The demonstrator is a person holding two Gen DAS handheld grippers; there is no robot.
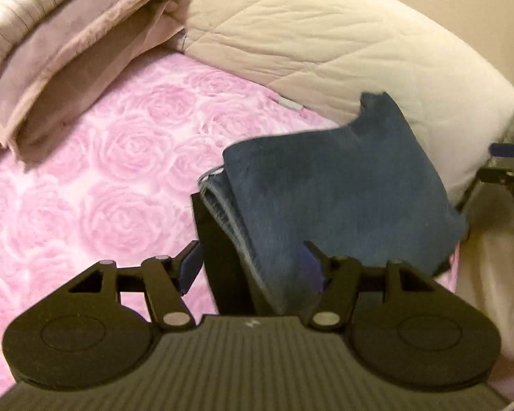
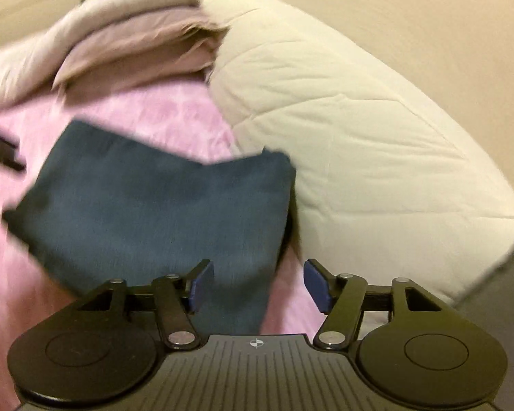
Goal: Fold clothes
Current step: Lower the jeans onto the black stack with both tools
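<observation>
A folded dark blue garment [image 1: 342,185] lies on the bed's pink rose-patterned cover [image 1: 120,157], at its edge beside the cream quilted duvet [image 1: 325,41], with a mauve folded blanket [image 1: 72,58] near the far corner. The left gripper [image 1: 253,267] hangs above the garment's near end with its jaws apart; the cloth shows between them, but whether the pads touch it cannot be told. The right gripper [image 2: 257,284] has its jaws wide apart, gripping nothing.

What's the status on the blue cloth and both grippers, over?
Left gripper open, blue cloth between its jaws, not pinched. Right gripper open, above cloth edge. Cloth folded on pink bedspread, beside white pillow. Nothing blocking.
</observation>
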